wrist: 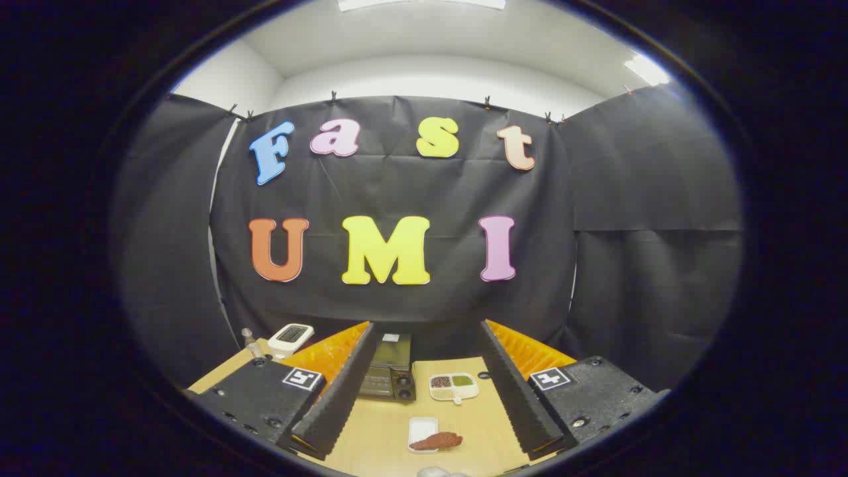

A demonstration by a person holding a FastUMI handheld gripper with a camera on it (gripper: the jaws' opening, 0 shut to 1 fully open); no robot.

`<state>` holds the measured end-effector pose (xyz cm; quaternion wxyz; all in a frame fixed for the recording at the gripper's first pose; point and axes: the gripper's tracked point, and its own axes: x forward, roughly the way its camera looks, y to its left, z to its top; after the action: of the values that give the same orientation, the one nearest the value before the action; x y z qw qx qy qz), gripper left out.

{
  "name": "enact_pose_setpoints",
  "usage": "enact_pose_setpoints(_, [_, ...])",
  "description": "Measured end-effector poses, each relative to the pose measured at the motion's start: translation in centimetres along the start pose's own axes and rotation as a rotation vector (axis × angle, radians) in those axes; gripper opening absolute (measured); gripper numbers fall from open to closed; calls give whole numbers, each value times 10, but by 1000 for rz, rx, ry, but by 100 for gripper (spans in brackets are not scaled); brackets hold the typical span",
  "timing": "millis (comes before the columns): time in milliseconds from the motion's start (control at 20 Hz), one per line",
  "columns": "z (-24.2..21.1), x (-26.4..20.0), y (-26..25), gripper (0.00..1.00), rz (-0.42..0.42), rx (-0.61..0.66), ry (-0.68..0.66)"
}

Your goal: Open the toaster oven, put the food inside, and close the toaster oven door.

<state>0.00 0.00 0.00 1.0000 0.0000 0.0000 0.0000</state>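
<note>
A small black toaster oven (391, 371) stands at the back of the wooden table (391, 430), just beside my left finger, its door looking closed. A brown piece of food (438, 440) lies on a small white tray (423, 432) nearer to me, between the fingers and ahead of them. My gripper (424, 391) is open wide, well above the table, with nothing between its black ribbed fingers (344, 391).
A white divided dish (454, 387) with brown and green fillings sits right of the oven. A white device (290, 336) and a small bottle (250, 341) stand at the table's back left. Black cloth walls close the booth behind and on both sides.
</note>
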Motion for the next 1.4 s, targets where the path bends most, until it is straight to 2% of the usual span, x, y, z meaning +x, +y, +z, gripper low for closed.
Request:
enact_pose_setpoints(500, [-9, 15, 11, 99, 0, 12, 22])
enact_pose_setpoints(750, [-23, 36, 25, 99, -26, 26, 38])
enact_pose_setpoints(1000, [-48, 74, 61, 99, -36, 11, 48])
enact_pose_setpoints(1400, [-129, 166, 145, 99, -17, 35, 110])
